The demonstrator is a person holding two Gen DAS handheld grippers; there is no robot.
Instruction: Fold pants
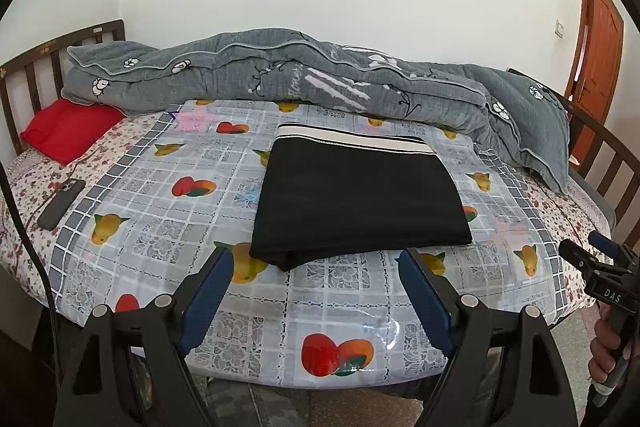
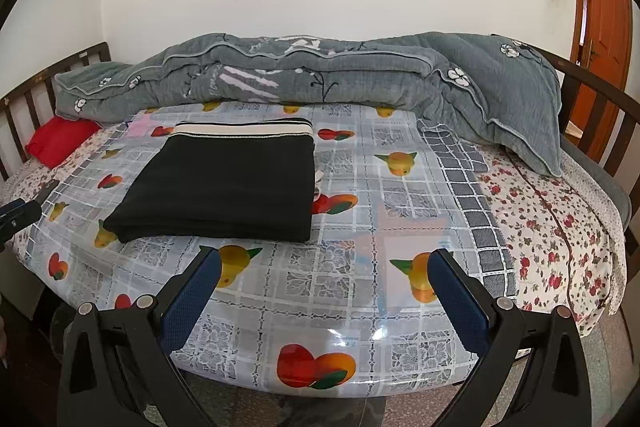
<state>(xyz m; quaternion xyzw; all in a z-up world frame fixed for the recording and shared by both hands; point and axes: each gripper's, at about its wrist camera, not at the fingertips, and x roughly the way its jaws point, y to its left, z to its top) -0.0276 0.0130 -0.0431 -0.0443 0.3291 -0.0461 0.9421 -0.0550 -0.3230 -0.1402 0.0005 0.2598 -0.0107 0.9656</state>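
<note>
Black pants (image 1: pixel 356 195) lie folded into a flat rectangle on the fruit-patterned plastic cover (image 1: pixel 168 227) of the bed, their white-and-black striped waistband at the far edge. In the right wrist view the folded pants (image 2: pixel 228 183) sit left of centre. My left gripper (image 1: pixel 316 257) hovers open just in front of their near edge, touching nothing. My right gripper (image 2: pixel 324 257) is open too, over the bare cover (image 2: pixel 360 227) to the right of the pants. From the left wrist view, the right gripper (image 1: pixel 588 247) shows at the right edge with a hand below it.
A rumpled grey quilt (image 1: pixel 300 75) lies along the far side of the bed. A red pillow (image 1: pixel 68 131) and a dark phone (image 1: pixel 60 203) rest at the left. Wooden bed rails (image 2: pixel 592 99) stand at both ends. An orange door (image 2: pixel 600 19) is at the right.
</note>
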